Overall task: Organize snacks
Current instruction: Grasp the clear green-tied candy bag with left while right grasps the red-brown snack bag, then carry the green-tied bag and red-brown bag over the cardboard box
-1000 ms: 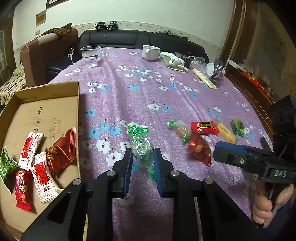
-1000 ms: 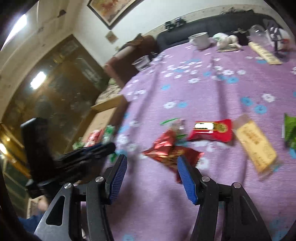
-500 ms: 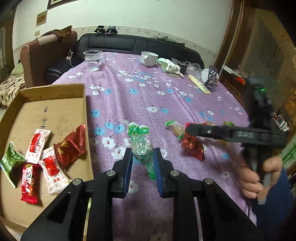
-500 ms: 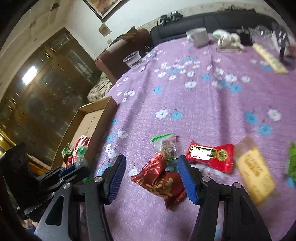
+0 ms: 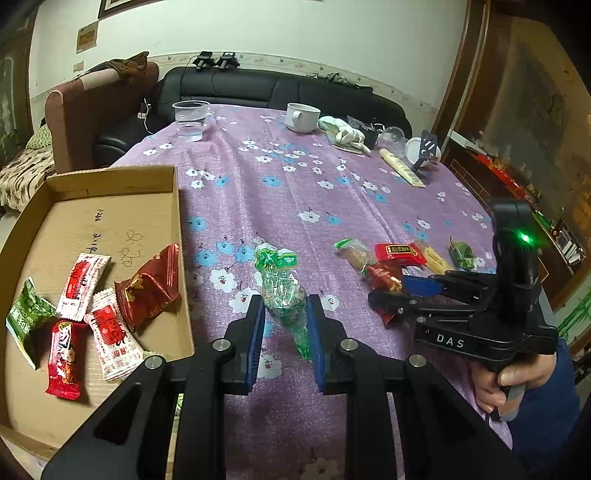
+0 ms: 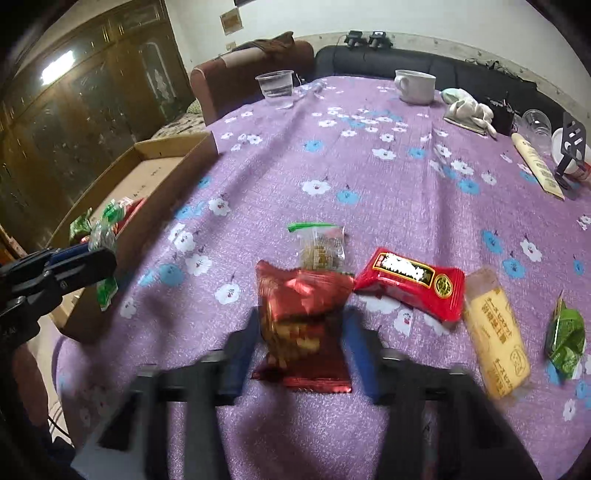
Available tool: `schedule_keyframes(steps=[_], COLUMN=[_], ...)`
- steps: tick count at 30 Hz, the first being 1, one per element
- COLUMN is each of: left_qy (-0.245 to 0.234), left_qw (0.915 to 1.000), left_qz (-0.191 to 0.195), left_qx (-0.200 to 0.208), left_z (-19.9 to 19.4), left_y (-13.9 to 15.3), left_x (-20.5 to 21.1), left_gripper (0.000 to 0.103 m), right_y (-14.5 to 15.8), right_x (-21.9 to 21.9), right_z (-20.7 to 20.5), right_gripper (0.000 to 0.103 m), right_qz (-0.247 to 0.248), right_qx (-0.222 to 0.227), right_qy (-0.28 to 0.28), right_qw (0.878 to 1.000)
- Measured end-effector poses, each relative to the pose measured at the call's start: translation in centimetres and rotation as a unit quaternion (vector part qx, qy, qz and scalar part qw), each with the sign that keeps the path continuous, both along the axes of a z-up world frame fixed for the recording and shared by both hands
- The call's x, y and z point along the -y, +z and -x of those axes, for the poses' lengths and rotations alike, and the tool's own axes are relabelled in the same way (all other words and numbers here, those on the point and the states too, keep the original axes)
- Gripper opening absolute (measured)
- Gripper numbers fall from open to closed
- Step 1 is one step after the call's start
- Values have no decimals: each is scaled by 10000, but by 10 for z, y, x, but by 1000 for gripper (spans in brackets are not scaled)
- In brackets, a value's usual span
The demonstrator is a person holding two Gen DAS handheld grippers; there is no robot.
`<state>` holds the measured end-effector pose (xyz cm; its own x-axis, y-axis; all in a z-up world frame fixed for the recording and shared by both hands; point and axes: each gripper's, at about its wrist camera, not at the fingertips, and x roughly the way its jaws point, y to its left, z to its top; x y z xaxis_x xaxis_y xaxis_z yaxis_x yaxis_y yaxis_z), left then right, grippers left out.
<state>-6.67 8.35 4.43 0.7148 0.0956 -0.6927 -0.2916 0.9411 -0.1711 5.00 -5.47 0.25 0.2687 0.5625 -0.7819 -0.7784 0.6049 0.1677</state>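
A black sofa [image 5: 280, 92] is sitting by the white wall [image 5: 295, 33]. A brown chair [image 5: 99, 107] is standing beside it. A light is shining on the big wooden cupboard [image 6: 85, 96].

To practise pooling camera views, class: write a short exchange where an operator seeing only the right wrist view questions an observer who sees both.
Operator: I see only the cardboard box's wall. What's inside?
Observer: Five packets lie on its floor.
Operator: My right tongs have just been closing on a dark red foil packet. Is their status light on?
Observer: Yes, a green light glows on their mount.
Operator: Good. The left tongs, I can see, grip a green-wrapped sweet.
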Motion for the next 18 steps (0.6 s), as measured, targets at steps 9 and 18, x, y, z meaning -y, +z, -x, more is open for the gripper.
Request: schedule_keyframes(steps=[9,18], left_qy=[28,87], left_qw=[9999,9997], left_qz=[-77,-218], left_qx=[-76,-35], left_z=[-4,-1], left_y=[-3,3], left_x=[5,4], left_gripper=[20,20], right_y=[26,33], right_x=[8,12], right_z=[13,14], right_gripper=[35,35], right_qz=[-606,-815], right_qx=[251,220], right_qy=[4,-14], right_qw=[9978,9964])
